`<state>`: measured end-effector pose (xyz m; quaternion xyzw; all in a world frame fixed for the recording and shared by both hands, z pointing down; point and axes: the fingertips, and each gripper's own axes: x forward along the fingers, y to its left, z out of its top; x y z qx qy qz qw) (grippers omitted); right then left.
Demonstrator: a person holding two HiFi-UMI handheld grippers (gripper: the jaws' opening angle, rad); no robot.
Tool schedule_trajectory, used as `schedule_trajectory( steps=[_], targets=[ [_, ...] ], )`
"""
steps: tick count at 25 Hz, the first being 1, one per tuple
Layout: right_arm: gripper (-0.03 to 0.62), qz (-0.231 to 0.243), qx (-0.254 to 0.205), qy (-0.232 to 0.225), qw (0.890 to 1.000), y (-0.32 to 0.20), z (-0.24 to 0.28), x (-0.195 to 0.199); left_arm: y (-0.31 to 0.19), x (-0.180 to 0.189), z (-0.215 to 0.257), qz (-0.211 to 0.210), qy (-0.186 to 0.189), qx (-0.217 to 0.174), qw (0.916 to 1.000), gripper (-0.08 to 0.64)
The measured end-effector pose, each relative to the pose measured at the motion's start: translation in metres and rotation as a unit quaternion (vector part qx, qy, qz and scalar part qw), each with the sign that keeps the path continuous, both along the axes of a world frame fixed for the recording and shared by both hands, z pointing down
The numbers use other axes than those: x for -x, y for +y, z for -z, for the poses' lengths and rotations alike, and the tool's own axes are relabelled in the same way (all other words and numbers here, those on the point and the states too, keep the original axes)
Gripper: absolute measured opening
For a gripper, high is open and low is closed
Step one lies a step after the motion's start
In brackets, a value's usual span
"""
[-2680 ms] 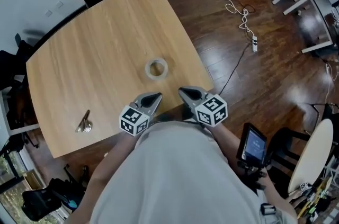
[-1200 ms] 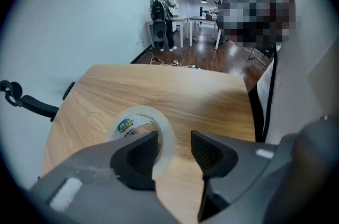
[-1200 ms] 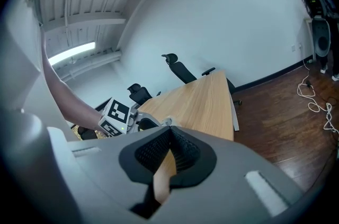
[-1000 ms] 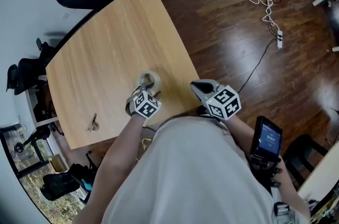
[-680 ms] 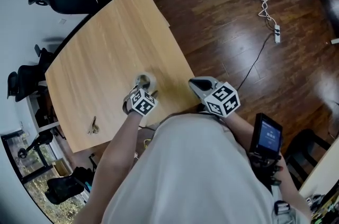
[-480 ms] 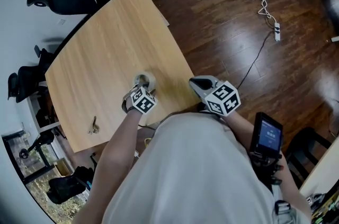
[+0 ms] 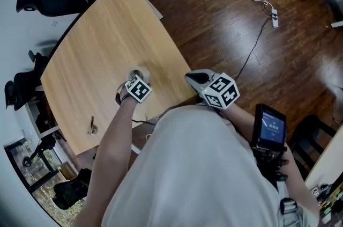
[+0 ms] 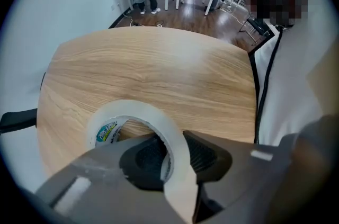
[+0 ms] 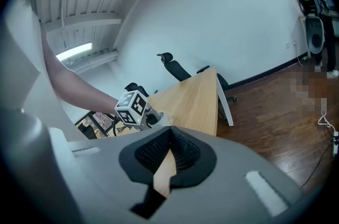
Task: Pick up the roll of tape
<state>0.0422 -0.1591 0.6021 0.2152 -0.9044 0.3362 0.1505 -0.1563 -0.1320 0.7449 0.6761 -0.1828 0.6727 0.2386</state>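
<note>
Head view: the left gripper (image 7: 134,82) pointed straight down over the roll of tape (image 7: 141,74), which lay on the table (image 7: 102,27) near its 5 o'clock edge. The jaws were closing with the roll's wall between them. Bare tabletop stretched toward 11 o'clock, and keys (image 7: 91,126) lay at 7 o'clock. The right gripper (image 7: 193,79), jaws nearly together and empty, hovered at 3 o'clock by the table's corner.
</note>
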Motion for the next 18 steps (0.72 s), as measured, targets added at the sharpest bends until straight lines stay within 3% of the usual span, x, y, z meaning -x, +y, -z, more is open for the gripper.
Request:
schedule_trajectory(
  steps=[4,7,10,18],
  targets=[
    [0.006,-0.003,0.0,-0.008,1.0,-0.006,0.003,0.006,-0.007,0.011,0.005,-0.005,-0.009,-0.009,0.9999,0.11],
    [0.006,0.004,-0.001,-0.01,1.0,-0.005,0.011,0.009,-0.008,0.012,0.016,0.011,0.007,-0.015,0.9998,0.109],
    [0.006,0.01,0.0,-0.008,1.0,-0.002,0.011,0.007,-0.015,-0.009,0.03,0.06,0.057,-0.035,0.9959,0.109],
    [0.006,0.02,0.013,-0.018,1.0,0.003,0.01,0.015,-0.005,-0.05,0.054,0.159,0.178,-0.041,0.9701,0.109]
  ],
)
